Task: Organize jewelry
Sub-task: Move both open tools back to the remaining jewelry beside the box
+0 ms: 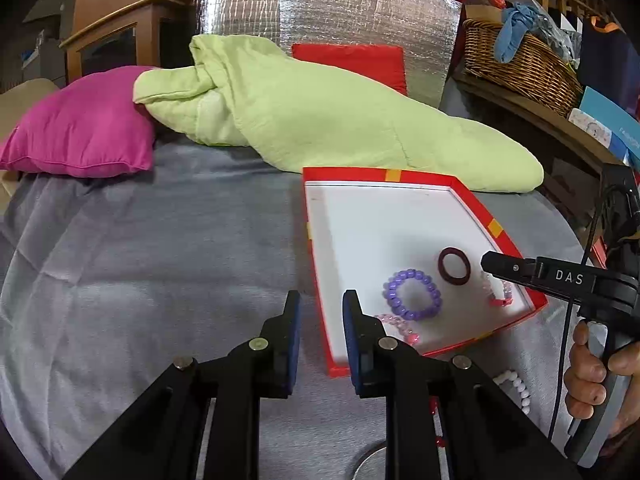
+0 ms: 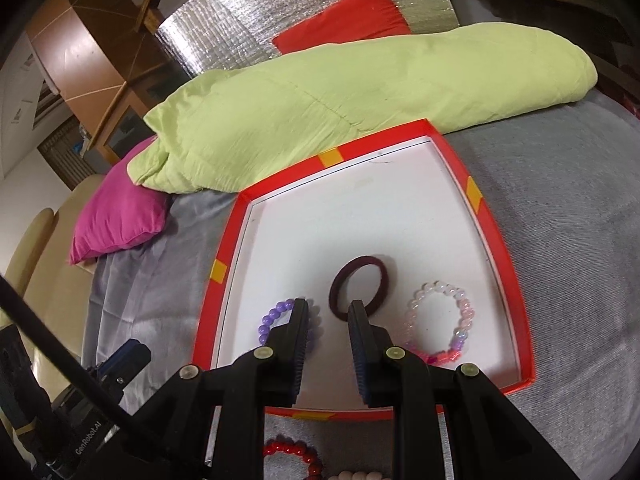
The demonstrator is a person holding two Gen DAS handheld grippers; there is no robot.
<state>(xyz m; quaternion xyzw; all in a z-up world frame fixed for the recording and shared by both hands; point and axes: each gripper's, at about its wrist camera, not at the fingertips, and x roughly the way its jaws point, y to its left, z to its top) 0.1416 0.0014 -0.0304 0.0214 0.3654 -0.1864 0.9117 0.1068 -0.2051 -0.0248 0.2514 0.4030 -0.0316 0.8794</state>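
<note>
Nearest the right tool [image 2: 324, 308], a red bead bracelet [image 2: 294, 454] and a white one [image 1: 516, 390] lie on the grey bed cover [image 2: 560, 208], both partly cut off. That tool hangs spread and empty over the red-rimmed tray [image 2: 496, 240]. The tray holds a purple bracelet [image 1: 413, 294], half hidden in the right view, a pink-white bracelet [image 2: 438, 322] and a maroon hair band [image 2: 358, 285], its oval stretched left to right. The left tool [image 1: 320, 300], also spread, hovers beside the tray's edge. Beyond lies a green quilt [image 1: 320, 116].

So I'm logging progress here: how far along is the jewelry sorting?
Done: purple bracelet, maroon band and pink bracelet lie in the red tray. In hand: nothing; both claws are open. Left: red bracelet and white bracelet on the grey cover.
</note>
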